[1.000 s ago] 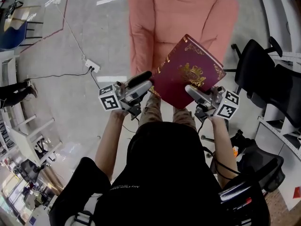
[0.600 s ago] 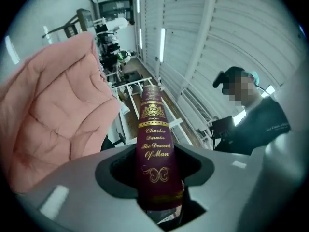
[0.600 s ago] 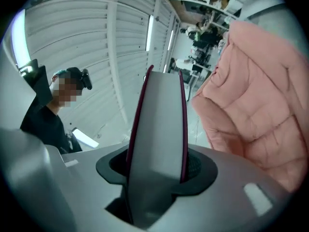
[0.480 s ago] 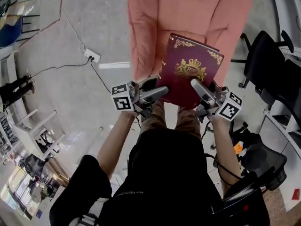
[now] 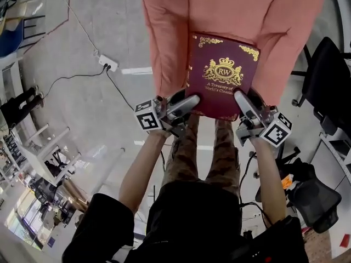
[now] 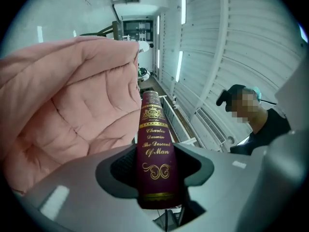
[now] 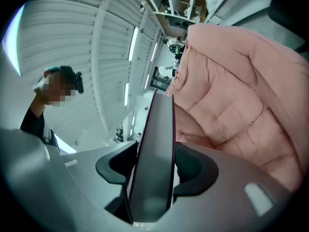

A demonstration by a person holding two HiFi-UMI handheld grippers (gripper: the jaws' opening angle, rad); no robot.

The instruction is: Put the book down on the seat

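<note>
Book point(image 5: 222, 75) hangs level and cover up over the pink seat point(image 5: 219, 18), between the armchair's point(image 5: 162, 43) two arms; no view shows whether it touches the cushion. The left gripper point(image 5: 193, 101) has hold of its near left corner and the right gripper point(image 5: 240, 97) its near right corner.

The head view alone shows the maroon cover with its gold crown and corner scrolls. The left gripper view shows the spine point(image 6: 154, 149) with its gold title, clamped between that gripper's point(image 6: 157, 173) wide-set dark pads, with the armchair point(image 6: 63, 105) at left. The right gripper view shows the opposite side, the grey page edge point(image 7: 152, 163). That gripper's point(image 7: 153, 170) jaws have just eased a little wider, yet the pads press on the book, with the armchair point(image 7: 241, 95) at right. Both gripper views also catch a person point(image 6: 258, 124) in dark clothes under a ribbed white ceiling.

Around the armchair lie grey floor point(image 5: 82, 103), a power strip point(image 5: 107, 63) with its cable at far left, and black office chairs point(image 5: 329, 75) at right. The person's legs point(image 5: 203, 152) stand just near of the book.
</note>
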